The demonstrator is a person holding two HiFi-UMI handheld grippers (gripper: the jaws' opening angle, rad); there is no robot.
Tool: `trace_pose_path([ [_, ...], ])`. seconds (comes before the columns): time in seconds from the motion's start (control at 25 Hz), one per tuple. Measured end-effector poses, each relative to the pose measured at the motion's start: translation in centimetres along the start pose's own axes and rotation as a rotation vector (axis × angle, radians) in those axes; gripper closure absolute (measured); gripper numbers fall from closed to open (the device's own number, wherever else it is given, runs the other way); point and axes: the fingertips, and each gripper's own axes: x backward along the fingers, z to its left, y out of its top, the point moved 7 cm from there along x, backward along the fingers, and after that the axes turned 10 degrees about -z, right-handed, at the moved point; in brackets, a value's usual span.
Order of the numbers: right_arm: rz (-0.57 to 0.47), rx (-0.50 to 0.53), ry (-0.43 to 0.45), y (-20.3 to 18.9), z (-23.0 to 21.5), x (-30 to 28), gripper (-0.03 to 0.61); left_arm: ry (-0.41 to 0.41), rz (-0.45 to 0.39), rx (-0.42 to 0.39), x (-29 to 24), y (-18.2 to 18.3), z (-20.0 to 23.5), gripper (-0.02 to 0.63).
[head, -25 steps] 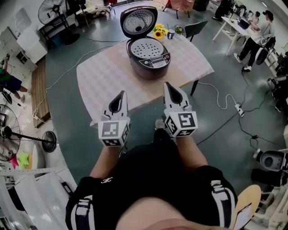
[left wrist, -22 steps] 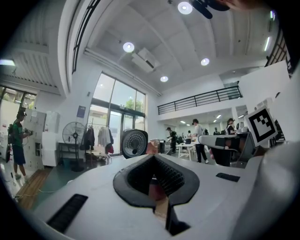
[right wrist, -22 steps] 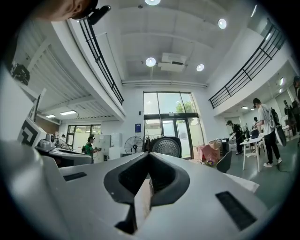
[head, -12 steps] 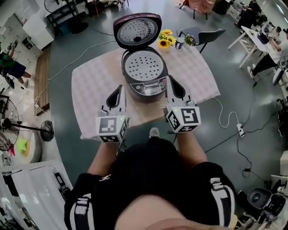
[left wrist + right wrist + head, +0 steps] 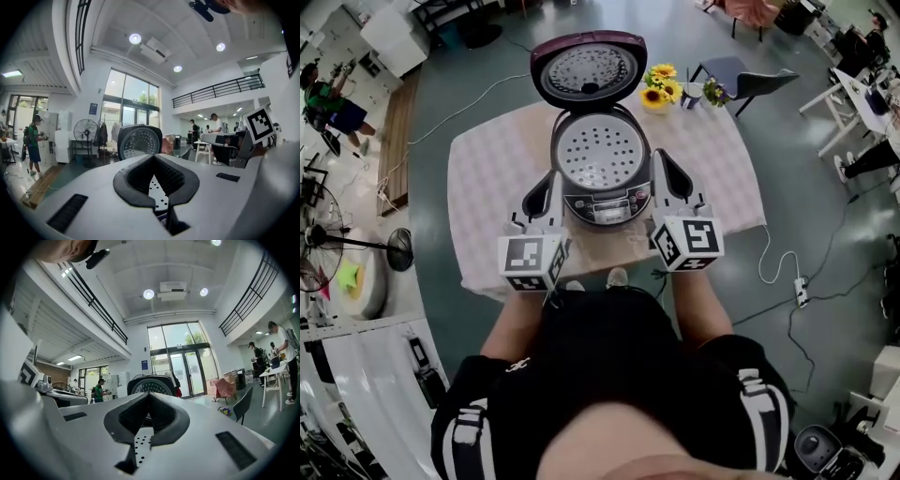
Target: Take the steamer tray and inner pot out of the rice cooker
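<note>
The dark rice cooker (image 5: 602, 192) stands on the checked table (image 5: 492, 178) with its lid (image 5: 586, 67) swung up and back. The perforated steamer tray (image 5: 600, 150) sits in its mouth and hides the inner pot beneath. My left gripper (image 5: 551, 180) is shut and empty, just left of the cooker's body. My right gripper (image 5: 659, 159) is shut and empty at the cooker's right side. In the left gripper view the tray (image 5: 157, 192) shows through the gap behind the closed jaws, with the lid (image 5: 139, 143) beyond. The right gripper view shows the same tray (image 5: 140, 442) and lid (image 5: 151, 385).
Sunflowers (image 5: 661, 86) and a cup (image 5: 692, 94) stand at the table's far edge, with a chair (image 5: 750, 77) behind them. A floor fan (image 5: 356, 253) stands to the left. A cable and power strip (image 5: 797, 291) lie on the floor at the right.
I have walked up to the table. Both shut grippers have moved forward from short of the table edge to either side of the cooker.
</note>
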Motion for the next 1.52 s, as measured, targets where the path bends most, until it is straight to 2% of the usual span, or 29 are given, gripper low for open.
trace_pose_path([
  [0.64, 0.002, 0.02, 0.008, -0.8, -1.0, -6.7, 0.58, 0.022, -0.023, 0.011, -4.8, 0.4, 4.9, 0.611],
  [0.8, -0.026, 0.028, 0.032, -0.9, -1.0, -7.9, 0.58, 0.015, -0.039, 0.005, -5.6, 0.3, 6.1, 0.607],
  [0.84, -0.031, 0.029, 0.053, -0.9, -0.9, -8.3, 0.557, 0.002, -0.044, 0.002, -5.9, 0.4, 6.2, 0.511],
  [0.88, -0.025, 0.027, 0.081, -1.1, -0.8, -8.7, 0.384, -0.012, -0.046, 0.005, -6.3, 0.4, 6.4, 0.336],
  [0.92, -0.009, 0.026, 0.106, -1.3, -0.8, -9.2, 0.31, -0.019, -0.041, 0.013, -6.6, 0.4, 6.6, 0.231],
  [1.04, 0.063, 0.054, 0.135, -2.2, -1.0, -10.3, 0.268, 0.0, 0.006, 0.054, -7.4, -0.3, 7.5, 0.219],
  [1.36, 0.206, 0.106, 0.126, -4.1, -2.7, -11.6, 0.268, 0.048, 0.136, 0.117, -8.6, -2.5, 9.1, 0.219],
  [1.52, 0.308, 0.105, 0.139, -5.8, -3.6, -12.5, 0.268, 0.051, 0.245, 0.163, -9.4, -4.2, 9.7, 0.219],
])
